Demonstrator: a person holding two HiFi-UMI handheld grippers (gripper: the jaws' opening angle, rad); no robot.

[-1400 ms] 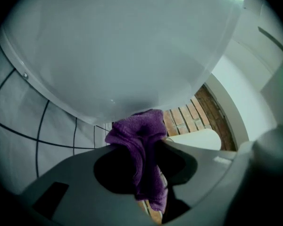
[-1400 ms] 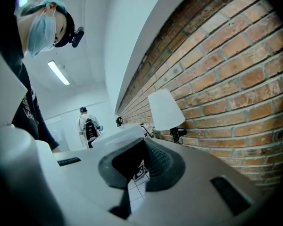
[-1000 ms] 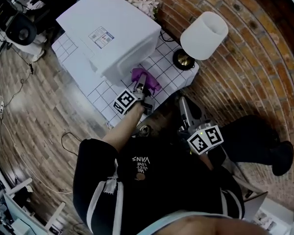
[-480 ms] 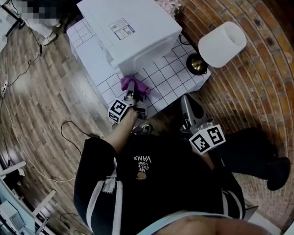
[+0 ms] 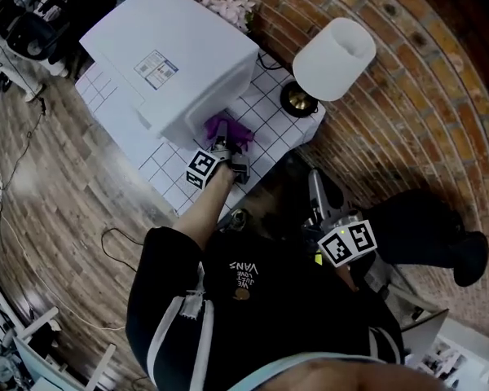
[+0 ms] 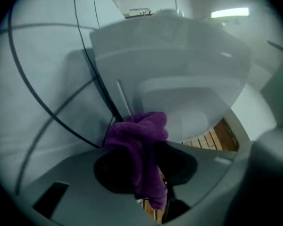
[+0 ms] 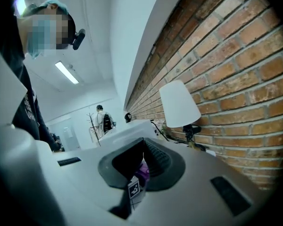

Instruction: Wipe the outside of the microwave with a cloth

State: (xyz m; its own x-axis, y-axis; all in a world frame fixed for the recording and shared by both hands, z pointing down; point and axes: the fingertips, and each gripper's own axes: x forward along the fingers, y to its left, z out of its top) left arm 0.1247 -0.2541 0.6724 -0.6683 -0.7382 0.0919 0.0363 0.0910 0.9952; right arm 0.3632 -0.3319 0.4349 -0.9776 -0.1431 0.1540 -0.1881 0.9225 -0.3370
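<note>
- The cloth (image 6: 140,140) is a fuzzy purple terry rag, bunching into soft folds and hanging down in a loose tail.
- The left gripper (image 6: 139,161) is clamping it between its dark fingers, with the bunched end sticking out past the fingertips.
- Just ahead of those fingertips, that end is resting against the lower side of the smooth, white, boxy microwave (image 5: 175,59), which is sitting on a white grid-tiled table (image 5: 269,125).
- The right gripper (image 7: 143,145) is holding its ribbed fingers together, with nothing between them.
- A white drum-shade lamp (image 5: 334,47) is standing beside the rough brick wall (image 5: 407,96).
</note>
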